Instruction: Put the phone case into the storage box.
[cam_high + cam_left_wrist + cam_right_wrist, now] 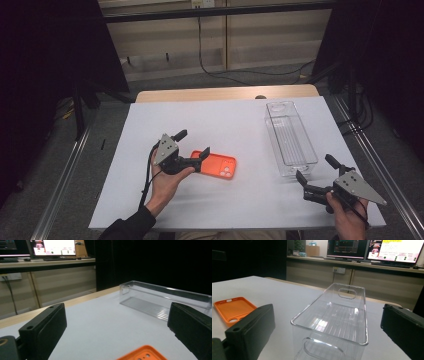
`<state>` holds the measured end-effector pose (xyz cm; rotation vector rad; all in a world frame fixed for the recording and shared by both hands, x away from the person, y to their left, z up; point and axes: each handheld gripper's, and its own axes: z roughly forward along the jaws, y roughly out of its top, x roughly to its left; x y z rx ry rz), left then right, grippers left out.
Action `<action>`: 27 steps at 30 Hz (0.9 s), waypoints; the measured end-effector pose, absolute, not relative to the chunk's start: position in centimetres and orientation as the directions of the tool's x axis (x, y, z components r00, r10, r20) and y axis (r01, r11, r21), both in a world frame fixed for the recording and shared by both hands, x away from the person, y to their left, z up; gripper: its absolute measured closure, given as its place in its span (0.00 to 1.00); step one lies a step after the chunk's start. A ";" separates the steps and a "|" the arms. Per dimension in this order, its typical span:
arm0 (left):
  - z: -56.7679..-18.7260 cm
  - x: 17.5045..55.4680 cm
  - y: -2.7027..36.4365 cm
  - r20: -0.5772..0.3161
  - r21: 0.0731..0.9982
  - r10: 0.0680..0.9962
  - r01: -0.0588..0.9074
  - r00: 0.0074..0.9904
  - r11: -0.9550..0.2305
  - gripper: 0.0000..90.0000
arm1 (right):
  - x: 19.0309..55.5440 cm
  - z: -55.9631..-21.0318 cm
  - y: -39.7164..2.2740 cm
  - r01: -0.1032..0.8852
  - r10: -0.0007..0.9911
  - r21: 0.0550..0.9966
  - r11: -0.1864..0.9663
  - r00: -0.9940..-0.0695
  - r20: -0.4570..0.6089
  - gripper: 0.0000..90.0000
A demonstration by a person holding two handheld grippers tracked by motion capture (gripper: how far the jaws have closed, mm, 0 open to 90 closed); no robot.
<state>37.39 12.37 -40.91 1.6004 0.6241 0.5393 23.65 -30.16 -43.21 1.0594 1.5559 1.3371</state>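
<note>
An orange phone case [216,165] lies flat on the white table [220,120], left of centre. My left gripper [192,144] hovers at its left end, open, with nothing between its jaws. In the left gripper view the orange phone case [142,354] peeks in at the bottom edge, below my open left gripper [117,315]. A clear plastic bin [290,137] stands empty at the right. My right gripper [316,169] is open just in front of its near end. In the right gripper view my open right gripper [328,312] faces the clear bin [352,312], with the case [234,308] to the left.
The table's wooden far edge [225,93] shows beyond the white sheet. Metal rails [65,180] run along both sides of the table. Cables lie on the floor behind. Monitors [394,250] stand on a counter in the background.
</note>
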 end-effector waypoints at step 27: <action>-42.1 40.9 10.4 0.034 0.979 0.680 0.112 0.732 -0.170 0.27 | 23.7 -43.2 -30.2 0.091 0.945 0.992 0.085 -0.323 -0.052 0.00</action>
